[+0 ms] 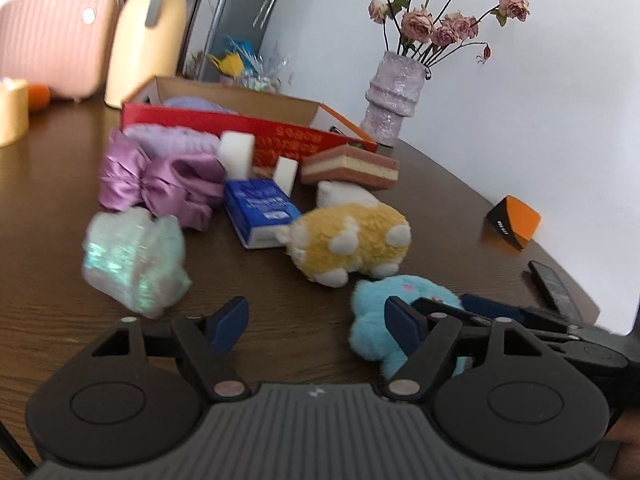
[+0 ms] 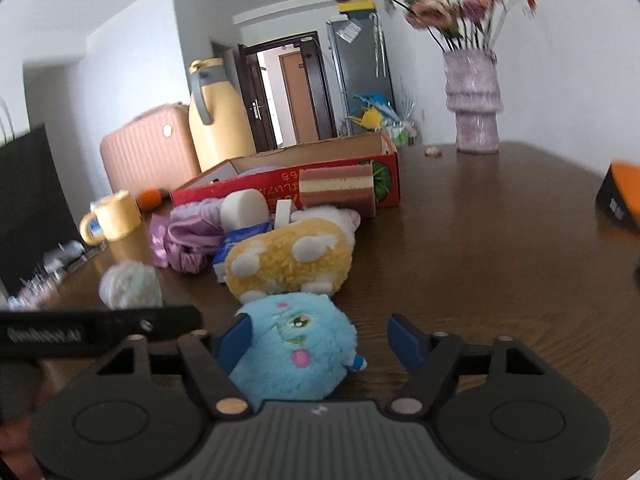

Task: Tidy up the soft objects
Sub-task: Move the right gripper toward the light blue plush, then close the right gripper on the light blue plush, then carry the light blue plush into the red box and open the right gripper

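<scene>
A blue plush toy (image 2: 294, 350) is seen lying on the dark wooden bench (image 2: 480, 248), between the spread jaws of the right gripper (image 2: 320, 340). The toy sits closer to the left blue fingertip (image 2: 236, 340), which appears to touch its fur, while the other fingertip stands clear of it, bare bench showing in between. Nothing is pinched.

In the left wrist view, the left gripper (image 1: 316, 322) is held with its jaws spread over bare bench, nothing between them. The blue plush toy (image 1: 384, 312) is seen just right of that gripper, partly hidden behind its right fingertip, with the right gripper (image 1: 500, 316) reaching in from the right edge.

Just beyond the blue toy, a yellow plush with white spots (image 2: 288, 258) lies on its side, near or touching it. Behind that are found a blue packet (image 1: 260, 208), a purple satin bundle (image 1: 160, 188), white foam blocks (image 1: 236, 154) and a layered sponge cake slice (image 1: 350, 168). A pale green shimmering bundle (image 1: 134, 260) lies apart to the left. A red cardboard box (image 1: 248, 128) stands open at the back, with something lilac inside. A vase of dried roses (image 1: 394, 96) stands further back.
</scene>
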A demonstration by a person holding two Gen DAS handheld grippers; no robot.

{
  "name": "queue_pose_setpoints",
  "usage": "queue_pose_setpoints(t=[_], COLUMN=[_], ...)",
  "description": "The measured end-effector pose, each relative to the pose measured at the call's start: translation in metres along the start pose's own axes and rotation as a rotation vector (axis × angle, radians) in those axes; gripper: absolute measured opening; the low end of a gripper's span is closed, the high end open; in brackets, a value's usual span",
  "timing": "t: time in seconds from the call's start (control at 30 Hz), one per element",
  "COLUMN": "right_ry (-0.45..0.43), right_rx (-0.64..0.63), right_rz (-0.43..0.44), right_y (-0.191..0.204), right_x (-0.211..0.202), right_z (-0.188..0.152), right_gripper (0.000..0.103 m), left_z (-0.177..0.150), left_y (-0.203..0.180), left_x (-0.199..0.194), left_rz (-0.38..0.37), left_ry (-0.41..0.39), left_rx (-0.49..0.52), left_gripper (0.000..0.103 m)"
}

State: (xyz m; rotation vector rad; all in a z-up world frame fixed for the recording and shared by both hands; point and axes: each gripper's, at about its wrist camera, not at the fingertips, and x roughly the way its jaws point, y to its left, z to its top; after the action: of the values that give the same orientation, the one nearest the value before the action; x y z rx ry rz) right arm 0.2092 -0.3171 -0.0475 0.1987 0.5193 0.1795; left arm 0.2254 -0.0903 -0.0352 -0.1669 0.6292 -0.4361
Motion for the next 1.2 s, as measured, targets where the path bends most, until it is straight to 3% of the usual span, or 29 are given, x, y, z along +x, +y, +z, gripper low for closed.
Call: queue_pose_setpoints(t=[0.2, 0.3, 0.5, 0.73, 0.87, 1.07, 1.2], right_ry=[0.028, 0.038, 0.066, 0.074, 0.070, 0.030, -0.016], right_rx=[0.081, 0.099, 0.138, 0.163, 0.148, 0.154, 0.139], right_rz=[0.060, 0.071, 0.123, 0.209, 0.217, 0.246, 0.262], right_y=[-0.010, -0.010, -0.010, 0.009, 0.025, 0.028, 0.027], right_x=[0.012, 0.015, 0.014, 0.015, 0.016, 0.011, 0.017], right_z=[0.000, 0.000, 0.003, 0.005, 0.007, 0.028, 0.059], right_gripper=[0.055, 0.053, 0.041, 0.034, 0.032, 0.031, 0.031], left_z=[0.001, 0.003, 0.000, -0.013, -0.015, -0.005, 0.015], left_y=[0.003, 0.007, 0.005, 0.021, 0.035, 0.033, 0.033], left_x=[0.019, 0.027, 0.025, 0.001, -0.010, -0.025, -0.028], left_rz=[-0.059, -0.085, -0.166, -0.187, -0.240, -0.291, -0.238], left_ry=[0.048, 0.074, 0.112, 0.089, 0.072, -0.007, -0.069], left_rx=[-0.084, -0.135, -0.158, -0.202, -0.287, -0.259, -0.215], left_gripper=[0.055, 0.054, 0.053, 0.042, 0.020, 0.021, 0.038])
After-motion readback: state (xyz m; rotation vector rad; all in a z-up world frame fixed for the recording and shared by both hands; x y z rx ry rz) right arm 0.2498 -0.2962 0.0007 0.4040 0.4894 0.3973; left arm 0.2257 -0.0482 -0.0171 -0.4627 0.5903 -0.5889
